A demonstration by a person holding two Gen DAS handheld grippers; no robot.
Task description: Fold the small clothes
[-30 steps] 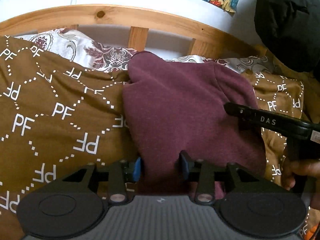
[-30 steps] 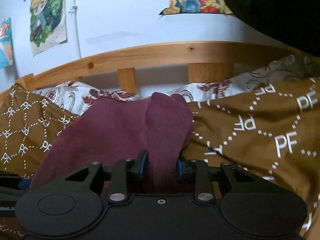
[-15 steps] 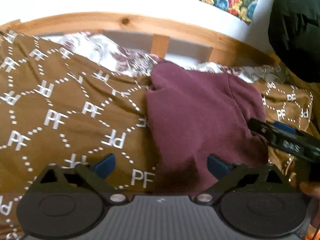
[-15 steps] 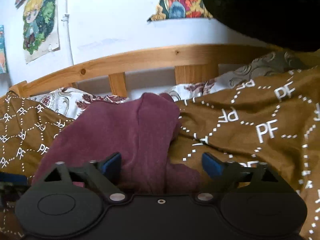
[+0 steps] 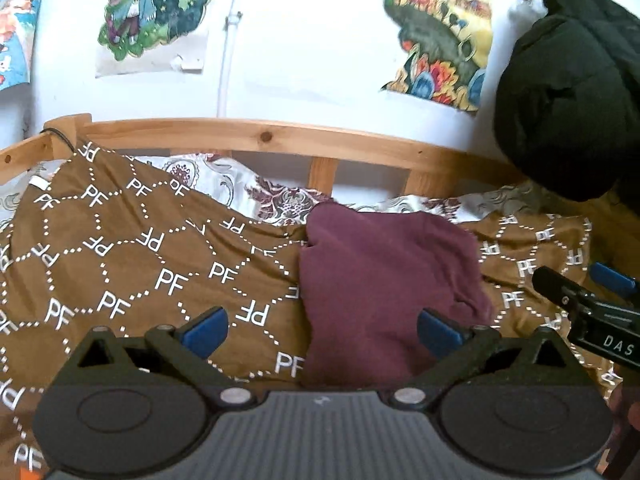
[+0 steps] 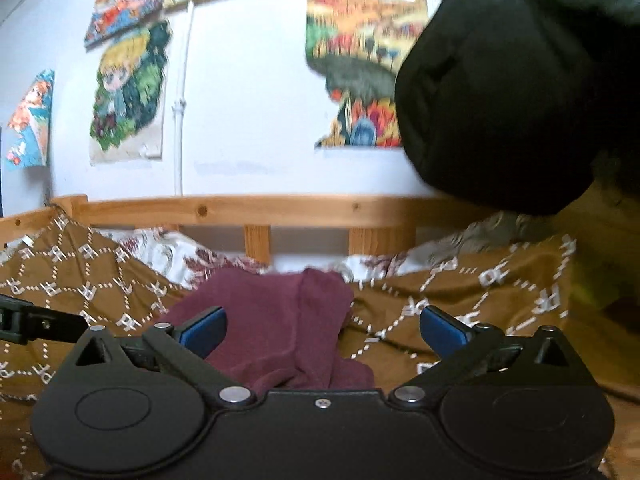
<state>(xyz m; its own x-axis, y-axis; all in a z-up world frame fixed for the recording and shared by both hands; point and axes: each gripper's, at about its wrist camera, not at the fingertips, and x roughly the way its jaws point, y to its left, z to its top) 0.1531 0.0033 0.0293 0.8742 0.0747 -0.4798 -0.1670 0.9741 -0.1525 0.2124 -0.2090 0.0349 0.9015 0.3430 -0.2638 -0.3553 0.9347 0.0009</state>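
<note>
Nearest in each wrist view are the grippers themselves. The left gripper (image 5: 322,330) has its blue-padded fingers spread wide with nothing between them, and the right gripper (image 6: 322,326) is spread the same way, also empty.

Just beyond both lies the maroon garment (image 5: 384,280), a small knit piece resting in a roughly folded, rumpled heap on the brown "PF" blanket (image 5: 132,264). Its near edge runs under the left gripper's body, and a thicker doubled ridge shows along its right side in the right wrist view (image 6: 320,312). It looks soft, light and limp, so it should drape and slump rather than keep a crease, and the fuzzy weave ought to give the pads good purchase. The near corners or that doubled ridge seem the best places to pinch; a grip mid-panel would likely bunch it and catch the blanket too.

Past the garment a floral sheet (image 5: 276,196) shows, then the wooden bed rail (image 5: 256,136), with a black coat (image 5: 568,88) hanging to the garment's far right.
</note>
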